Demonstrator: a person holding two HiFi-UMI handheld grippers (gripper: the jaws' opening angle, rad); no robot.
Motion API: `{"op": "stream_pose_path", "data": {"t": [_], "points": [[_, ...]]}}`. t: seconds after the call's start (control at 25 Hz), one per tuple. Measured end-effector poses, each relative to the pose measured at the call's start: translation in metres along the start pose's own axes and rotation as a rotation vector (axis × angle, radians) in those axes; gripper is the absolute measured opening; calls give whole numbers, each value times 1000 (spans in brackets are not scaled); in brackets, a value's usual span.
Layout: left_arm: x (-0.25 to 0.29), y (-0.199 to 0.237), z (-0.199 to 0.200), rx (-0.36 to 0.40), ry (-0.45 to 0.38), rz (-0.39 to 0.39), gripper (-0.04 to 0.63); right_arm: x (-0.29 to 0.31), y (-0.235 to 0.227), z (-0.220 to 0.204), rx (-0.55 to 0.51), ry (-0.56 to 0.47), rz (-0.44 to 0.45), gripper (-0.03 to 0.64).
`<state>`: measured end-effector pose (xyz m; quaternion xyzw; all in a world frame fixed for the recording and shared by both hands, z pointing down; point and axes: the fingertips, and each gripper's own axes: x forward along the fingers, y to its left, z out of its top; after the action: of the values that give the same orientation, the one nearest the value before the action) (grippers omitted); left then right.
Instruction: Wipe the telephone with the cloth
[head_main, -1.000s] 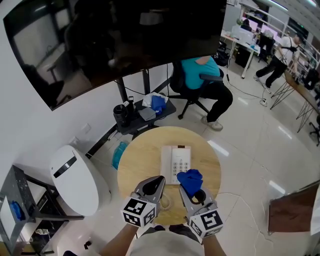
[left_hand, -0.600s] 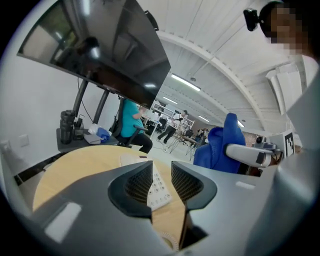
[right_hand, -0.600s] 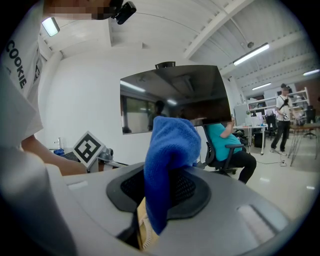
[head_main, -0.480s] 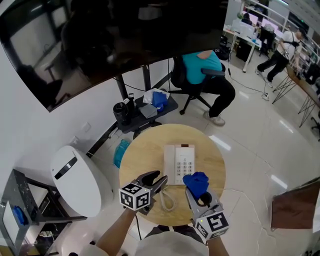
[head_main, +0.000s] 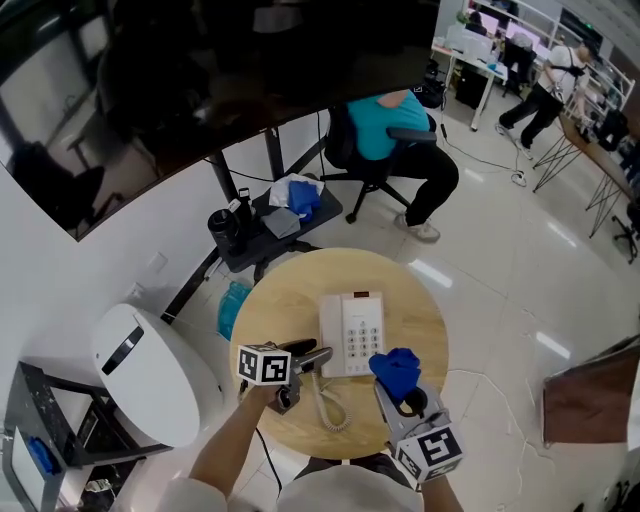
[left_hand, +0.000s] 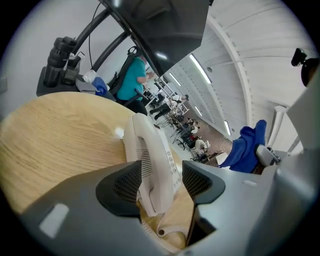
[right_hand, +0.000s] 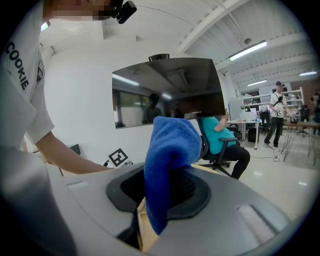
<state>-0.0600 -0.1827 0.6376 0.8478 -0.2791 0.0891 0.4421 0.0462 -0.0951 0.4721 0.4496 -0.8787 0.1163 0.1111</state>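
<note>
The left tool (head_main: 310, 356) lies low over the worktop (head_main: 290, 300) near its left near edge, pointing in at the telephone (head_main: 350, 335). Its jaws are opening, and the near end of the handset (left_hand: 152, 165) stands between them. There is a clear gap on the keypad side, so the pads are not clamping the handset. The coiled cord (head_main: 328, 405) trails from that end toward the near edge.

The right tool (head_main: 398, 388) sits at the right near edge with its jaws clamped on the blue cloth (head_main: 397, 368). In the right gripper view the cloth (right_hand: 167, 150) bunches up out of the jaws in a thick fold and hangs over them.

The telephone rests flat at the middle of the worktop, keypad up, with its handset along the left side. The cloth is held just beside the telephone's near right corner — close, but from the head view it does not seem to touch the casing.

Going by this, the cloth is in hand and the telephone is within reach, yet no wiping is under way. The keypad, the handset and the casing all appear to be left to do. The likely next step is to bring the cloth down onto the telephone — perhaps with the left tool steadying it.
</note>
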Motion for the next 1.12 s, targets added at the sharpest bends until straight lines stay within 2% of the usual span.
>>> {"op": "stream_pose_path", "data": {"t": [0.24,0.4,0.6,0.8,0.92,1.04,1.12], "points": [[12,2,-2,-46,41,-92,247,1,-8,-2,7,13,-25,94],[18,3,0,-28,61,-117,245,5,-8,-5,13,18,-30,94],[18,-1,4,-67,70,-171,244,6,-10,-6,15,27,-35,94],[25,-4,2,-60,128,-184,241,7,-12,-8,21,32,-42,94],[31,-4,2,-94,136,-200,233,7,-13,-9,23,30,-43,94],[34,2,2,-131,123,-187,126,6,-15,-11,24,33,-49,94],[33,2,1,-160,104,-201,114,4,-16,-12,26,33,-53,92]]}}
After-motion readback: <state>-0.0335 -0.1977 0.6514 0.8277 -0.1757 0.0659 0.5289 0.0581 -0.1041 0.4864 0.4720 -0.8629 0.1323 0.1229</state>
